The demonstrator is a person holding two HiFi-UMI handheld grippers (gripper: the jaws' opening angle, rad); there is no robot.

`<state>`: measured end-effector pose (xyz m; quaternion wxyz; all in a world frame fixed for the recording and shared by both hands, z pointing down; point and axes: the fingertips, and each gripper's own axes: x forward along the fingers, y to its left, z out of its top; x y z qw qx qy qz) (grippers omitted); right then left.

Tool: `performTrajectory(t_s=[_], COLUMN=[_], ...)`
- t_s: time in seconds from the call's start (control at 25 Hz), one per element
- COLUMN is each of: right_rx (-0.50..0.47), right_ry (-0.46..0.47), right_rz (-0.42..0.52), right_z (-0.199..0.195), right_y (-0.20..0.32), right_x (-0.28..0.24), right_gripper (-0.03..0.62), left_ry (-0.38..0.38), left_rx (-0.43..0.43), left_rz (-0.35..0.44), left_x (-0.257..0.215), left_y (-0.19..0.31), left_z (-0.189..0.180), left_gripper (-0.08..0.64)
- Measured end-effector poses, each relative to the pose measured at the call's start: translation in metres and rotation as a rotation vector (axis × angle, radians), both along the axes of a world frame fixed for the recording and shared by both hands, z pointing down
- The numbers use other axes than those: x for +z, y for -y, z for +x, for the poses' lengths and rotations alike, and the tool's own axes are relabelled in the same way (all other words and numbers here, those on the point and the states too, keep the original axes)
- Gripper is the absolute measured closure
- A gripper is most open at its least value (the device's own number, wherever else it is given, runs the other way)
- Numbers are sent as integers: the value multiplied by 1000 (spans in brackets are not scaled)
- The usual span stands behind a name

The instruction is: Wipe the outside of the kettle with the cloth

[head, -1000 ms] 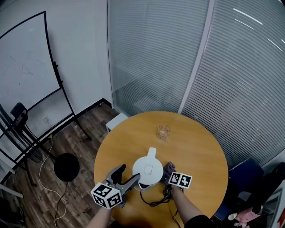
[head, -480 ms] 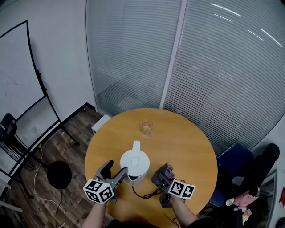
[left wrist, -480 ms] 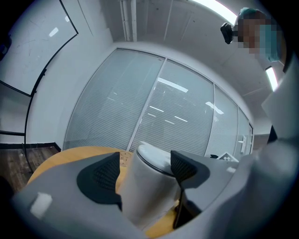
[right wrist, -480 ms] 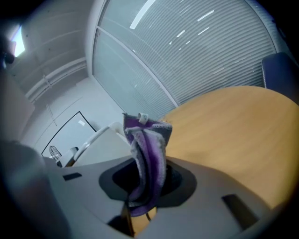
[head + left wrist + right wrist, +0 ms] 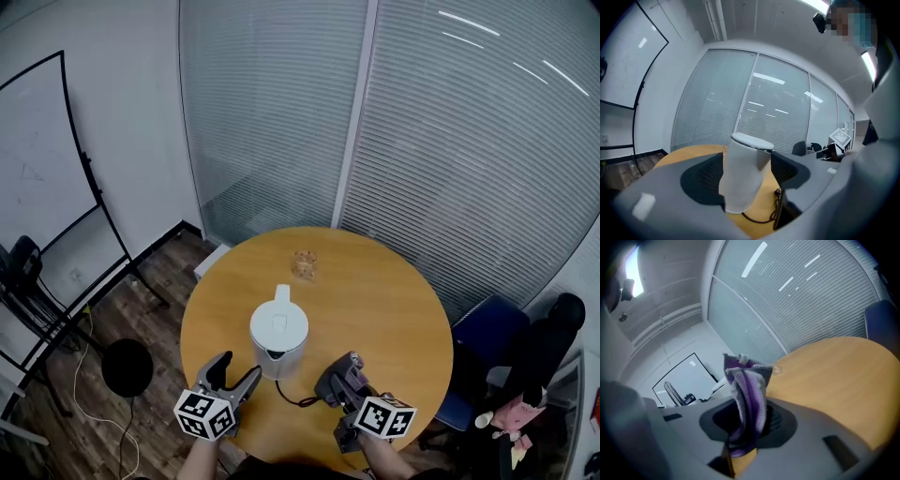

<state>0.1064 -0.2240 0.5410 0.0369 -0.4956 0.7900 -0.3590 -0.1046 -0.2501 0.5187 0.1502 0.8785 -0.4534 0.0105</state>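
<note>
The white kettle [image 5: 278, 330] stands upright on the round wooden table [image 5: 394, 309], a little left of its middle, and its black cord [image 5: 298, 400] trails toward the near edge. My left gripper [image 5: 239, 368] is open, a short way in front of the kettle and not touching it. In the left gripper view the kettle [image 5: 743, 176] shows between the spread jaws. My right gripper [image 5: 336, 380] is shut on a purple and grey cloth [image 5: 747, 401], which hangs bunched from the jaws. It is held to the right of the cord, apart from the kettle.
A small glass [image 5: 304, 264] stands at the table's far side. Glass walls with blinds run behind the table. A whiteboard on a stand [image 5: 37, 159] and a black stool [image 5: 127, 367] are on the left, and a blue chair [image 5: 483, 337] on the right.
Both grippers have drawn back from the kettle toward the near table edge. A second ago the left jaws and the cloth were against its sides. The head view has shifted.
</note>
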Motion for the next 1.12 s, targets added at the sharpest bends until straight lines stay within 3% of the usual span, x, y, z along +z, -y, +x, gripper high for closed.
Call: performTrajectory(t_s=[0.12,0.32,0.52,0.88,1.12], right_rx=[-48,-122,-184,-289,-343], right_ry=[-43,-81,-106,-123,-134], right_rz=[39,78,98,110,93], right_z=[-2,-6,-10,-20,-26], right_y=[-14,-37,-56,-86,-102], right_x=[-12,-23,-26,-21,-12], right_gripper=[495,495,495,495,497], left_ry=[34,81,101,146,136], left_rx=[-20,-63,-111,-135,-138], left_rz=[6,17,7,-29,-45], left_x=[5,11,22,37,45], left_y=[-25,-66,-98,-129,-144], left_z=[0,1,7,31,41], left_gripper=[262,427,535,551,551])
